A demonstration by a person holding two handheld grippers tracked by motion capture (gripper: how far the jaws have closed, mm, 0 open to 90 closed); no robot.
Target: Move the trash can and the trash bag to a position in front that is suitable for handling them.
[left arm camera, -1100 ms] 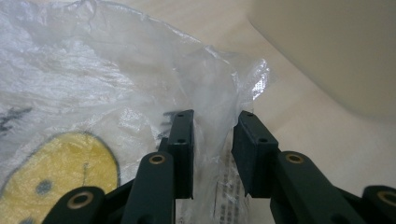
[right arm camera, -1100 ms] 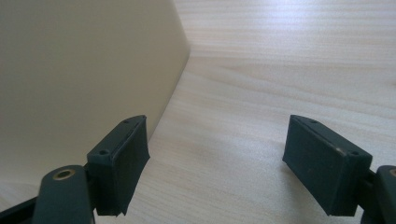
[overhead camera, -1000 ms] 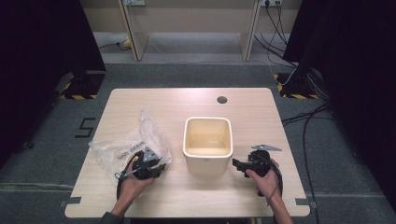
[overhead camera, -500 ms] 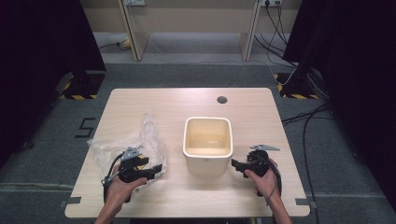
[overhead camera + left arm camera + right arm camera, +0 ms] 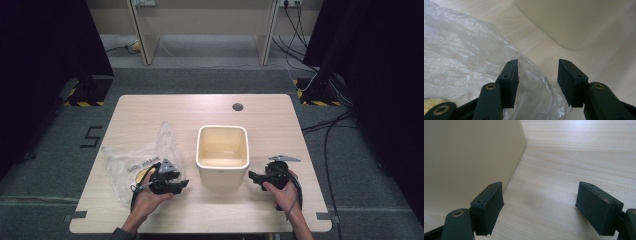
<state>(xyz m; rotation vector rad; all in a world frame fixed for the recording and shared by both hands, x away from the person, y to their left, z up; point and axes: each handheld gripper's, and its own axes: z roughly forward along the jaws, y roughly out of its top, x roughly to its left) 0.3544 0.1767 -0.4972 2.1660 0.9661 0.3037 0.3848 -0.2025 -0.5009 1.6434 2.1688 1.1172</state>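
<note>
Left tongs [image 5: 537,82], half spread and just closing, straddle the bag [image 5: 466,62] edge unpinched; right tongs [image 5: 554,207] gape beside the bin [image 5: 222,150]. Risk: thin film slips free, or snags.

Even overhead light falls on the pale wooden table [image 5: 280,125], while the surroundings on both sides sink into near black. Shadows under the cream bin [image 5: 223,150] are short and soft. The high view is slightly soft and grainy. In the left gripper view the clear plastic bag [image 5: 461,62] shows white glare on its creases, and the bin wall behind it is blurred.
</note>
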